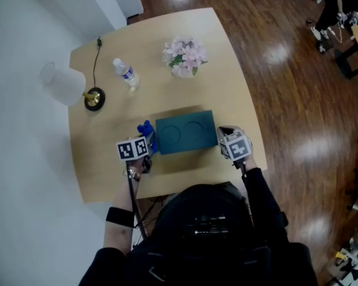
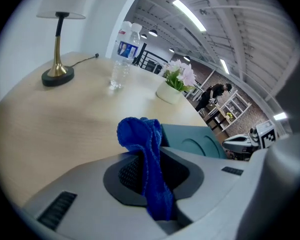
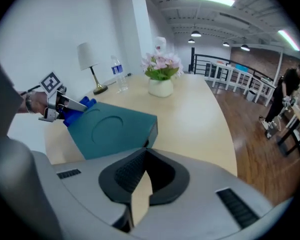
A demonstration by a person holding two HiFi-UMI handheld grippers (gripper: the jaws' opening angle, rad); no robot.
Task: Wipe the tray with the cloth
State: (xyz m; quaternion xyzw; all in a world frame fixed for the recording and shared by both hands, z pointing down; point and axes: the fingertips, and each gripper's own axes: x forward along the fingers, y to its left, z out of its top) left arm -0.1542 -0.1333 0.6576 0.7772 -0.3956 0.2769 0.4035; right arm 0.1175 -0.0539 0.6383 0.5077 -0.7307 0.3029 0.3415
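A dark teal tray (image 1: pixel 186 133) with two round recesses lies on the wooden table (image 1: pixel 226 82). My left gripper (image 1: pixel 146 139) is at the tray's left edge, shut on a blue cloth (image 1: pixel 146 130). In the left gripper view the cloth (image 2: pixel 140 134) hangs bunched between the jaws (image 2: pixel 150 156), with the tray (image 2: pixel 189 136) just beyond. My right gripper (image 1: pixel 223 133) is at the tray's right edge. In its own view the jaws (image 3: pixel 146 151) meet at the tips against the near corner of the tray (image 3: pixel 110 126). Nothing shows between them.
A white-shaded lamp (image 1: pixel 65 83) with a brass base and a cable stands at the table's far left. A water bottle (image 1: pixel 126 73) and a pot of pink flowers (image 1: pixel 184 56) stand behind the tray. The table's near edge runs just behind both grippers.
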